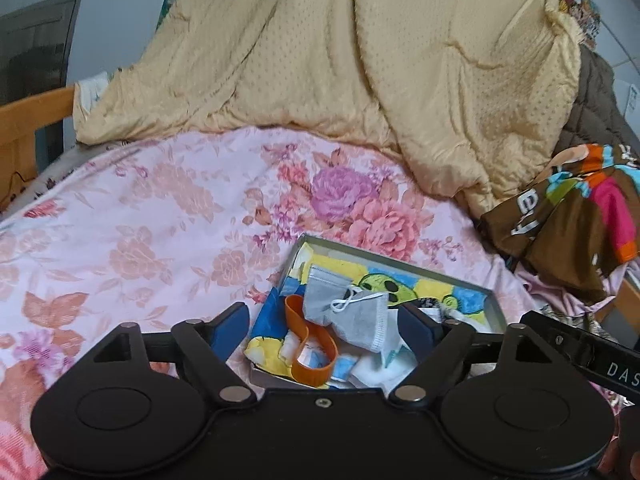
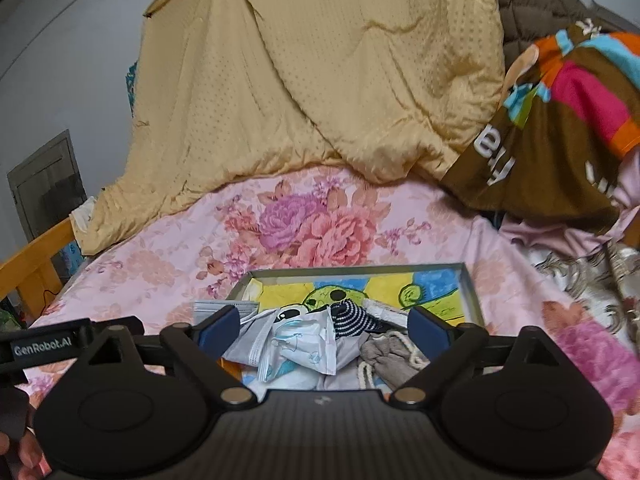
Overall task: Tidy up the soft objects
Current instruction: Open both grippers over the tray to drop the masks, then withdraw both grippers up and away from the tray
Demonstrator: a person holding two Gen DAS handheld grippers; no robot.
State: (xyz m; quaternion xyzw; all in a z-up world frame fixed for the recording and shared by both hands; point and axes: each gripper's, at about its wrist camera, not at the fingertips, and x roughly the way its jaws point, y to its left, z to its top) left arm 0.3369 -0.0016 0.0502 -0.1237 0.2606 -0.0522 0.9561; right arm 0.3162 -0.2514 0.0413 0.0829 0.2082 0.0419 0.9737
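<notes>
A shallow grey metal tray (image 1: 404,259) with a cartoon-print lining lies on the floral bedsheet. It holds a grey face mask (image 1: 352,312), an orange band (image 1: 310,344) and white packets. In the right wrist view the tray (image 2: 468,288) also holds a white printed mask (image 2: 308,340), a black-and-white striped cloth (image 2: 352,316) and a beige drawstring pouch (image 2: 394,356). My left gripper (image 1: 324,324) is open and empty, with its fingers either side of the tray's near end. My right gripper (image 2: 326,326) is open and empty over the pile.
A tan quilt (image 1: 340,52) is heaped at the back of the bed. A brown multicoloured cloth (image 1: 576,216) lies at the right. The pink floral sheet (image 1: 140,232) spreads to the left. A wooden bed rail (image 1: 32,116) runs along the far left.
</notes>
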